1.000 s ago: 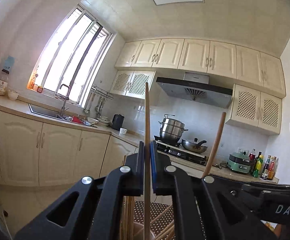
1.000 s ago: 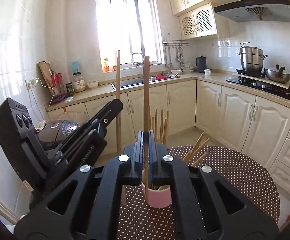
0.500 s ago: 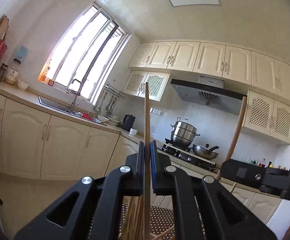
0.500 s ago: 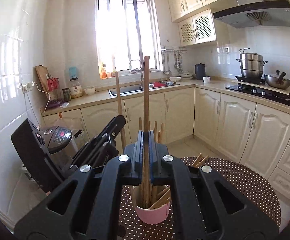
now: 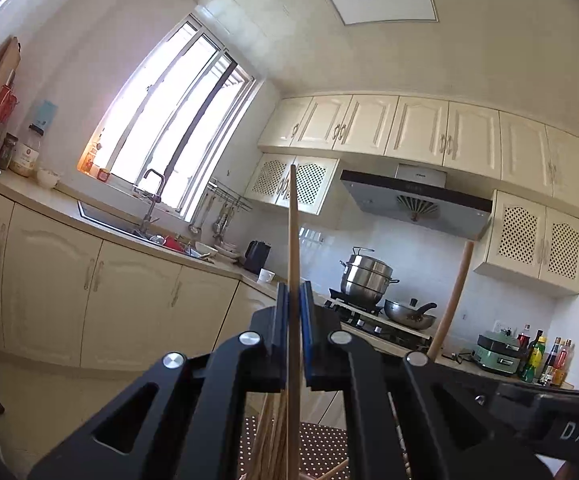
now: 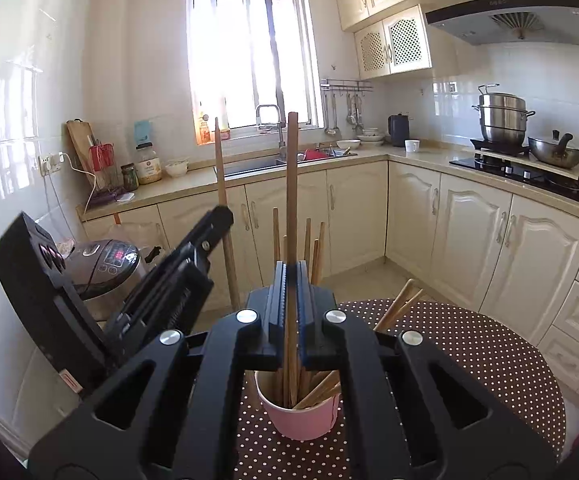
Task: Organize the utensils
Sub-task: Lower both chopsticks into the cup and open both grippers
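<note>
Each gripper (image 6: 289, 276) (image 5: 294, 296) clamps one upright chopstick (image 6: 291, 184) (image 5: 294, 232) over the pink cup (image 6: 301, 416) at lower centre; released askew, either could tip the light cup.

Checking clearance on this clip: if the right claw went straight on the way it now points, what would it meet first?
Probably the chopsticks standing in the pink cup: the right claw, shut on one chopstick, sits just above and behind them. Past those lies floor, then the cabinets. Depth is uncertain.
</note>
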`<move>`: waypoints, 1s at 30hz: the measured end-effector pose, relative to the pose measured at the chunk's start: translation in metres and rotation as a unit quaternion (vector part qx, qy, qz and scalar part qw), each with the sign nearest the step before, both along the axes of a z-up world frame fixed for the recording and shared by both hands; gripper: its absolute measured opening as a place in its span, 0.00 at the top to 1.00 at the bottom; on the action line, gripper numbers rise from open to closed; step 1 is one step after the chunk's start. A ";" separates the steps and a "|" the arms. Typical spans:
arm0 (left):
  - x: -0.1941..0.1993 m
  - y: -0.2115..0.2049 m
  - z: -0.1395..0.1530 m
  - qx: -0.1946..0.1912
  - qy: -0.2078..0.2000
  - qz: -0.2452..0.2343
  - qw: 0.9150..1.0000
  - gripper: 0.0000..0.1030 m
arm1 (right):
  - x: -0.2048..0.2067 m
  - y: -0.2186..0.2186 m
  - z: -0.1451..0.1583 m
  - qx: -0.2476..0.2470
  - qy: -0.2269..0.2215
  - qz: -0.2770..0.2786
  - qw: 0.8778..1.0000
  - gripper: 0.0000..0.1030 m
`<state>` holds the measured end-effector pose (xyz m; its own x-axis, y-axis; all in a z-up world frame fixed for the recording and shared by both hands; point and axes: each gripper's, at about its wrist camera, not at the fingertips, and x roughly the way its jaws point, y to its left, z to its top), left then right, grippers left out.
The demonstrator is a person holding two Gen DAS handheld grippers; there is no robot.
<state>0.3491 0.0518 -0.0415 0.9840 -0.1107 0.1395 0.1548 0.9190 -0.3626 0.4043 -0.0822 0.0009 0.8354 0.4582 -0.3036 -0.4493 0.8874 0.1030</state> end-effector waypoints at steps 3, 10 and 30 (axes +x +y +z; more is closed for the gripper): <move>0.004 -0.004 0.003 0.000 -0.007 0.005 1.000 0.94 | 0.001 -0.002 0.001 0.000 0.001 0.000 1.000 0.95; 0.015 -0.012 -0.010 0.021 0.000 0.015 1.000 0.94 | 0.004 -0.006 -0.004 0.005 0.007 0.003 1.000 0.95; 0.001 -0.020 -0.058 0.115 0.104 -0.033 0.987 0.94 | 0.006 0.006 -0.025 -0.009 0.037 0.007 0.999 0.95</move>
<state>0.3506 0.0316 -0.0996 0.9785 -0.1803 -0.1001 0.1608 0.9711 -0.1765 0.4103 -0.0759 -0.0239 0.8038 0.4635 -0.3729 -0.4532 0.8832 0.1207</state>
